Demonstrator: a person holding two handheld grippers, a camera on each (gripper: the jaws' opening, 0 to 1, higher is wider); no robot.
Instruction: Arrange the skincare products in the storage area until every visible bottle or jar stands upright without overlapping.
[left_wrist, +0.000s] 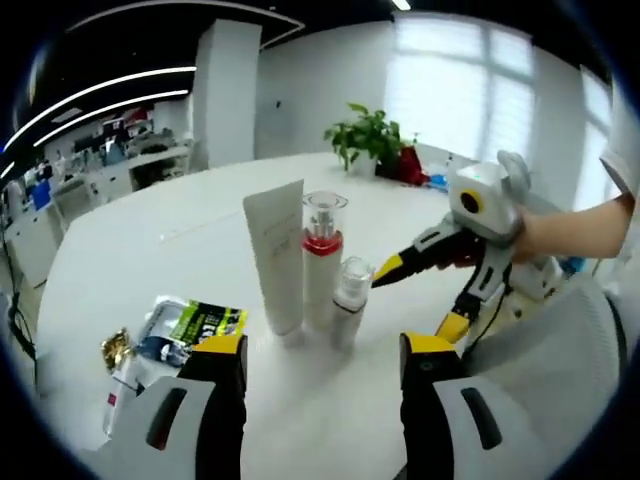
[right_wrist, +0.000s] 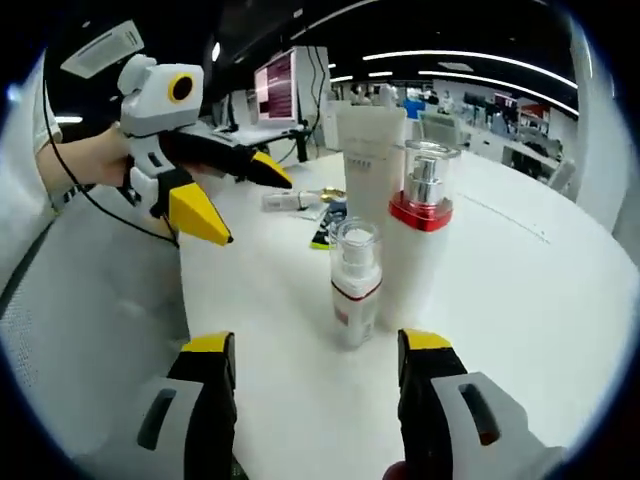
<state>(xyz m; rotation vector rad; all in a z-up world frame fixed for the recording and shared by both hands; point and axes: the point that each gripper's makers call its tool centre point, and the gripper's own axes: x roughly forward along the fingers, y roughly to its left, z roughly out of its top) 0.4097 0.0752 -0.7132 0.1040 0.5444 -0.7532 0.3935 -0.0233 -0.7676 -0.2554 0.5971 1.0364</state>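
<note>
Three products stand upright close together on the white table (left_wrist: 120, 260): a tall white tube (left_wrist: 275, 255) (right_wrist: 370, 160), a white bottle with a red collar and clear cap (left_wrist: 322, 260) (right_wrist: 420, 240), and a small clear-capped bottle (left_wrist: 350, 300) (right_wrist: 355, 285). My left gripper (left_wrist: 325, 350) is open, a short way in front of the trio; in the right gripper view it hangs open at upper left (right_wrist: 245, 203). My right gripper (right_wrist: 316, 345) is open with the small bottle just beyond its jaws. In the left gripper view it reaches in from the right (left_wrist: 418, 298), close beside the small bottle.
Flat sachets (left_wrist: 190, 325) (right_wrist: 328, 225), a gold-wrapped item (left_wrist: 117, 348) and a small bottle lying on its side (left_wrist: 120, 390) sit left of the trio. A potted plant (left_wrist: 370, 135) stands at the table's far edge. A person's hand (left_wrist: 560, 235) holds the right gripper.
</note>
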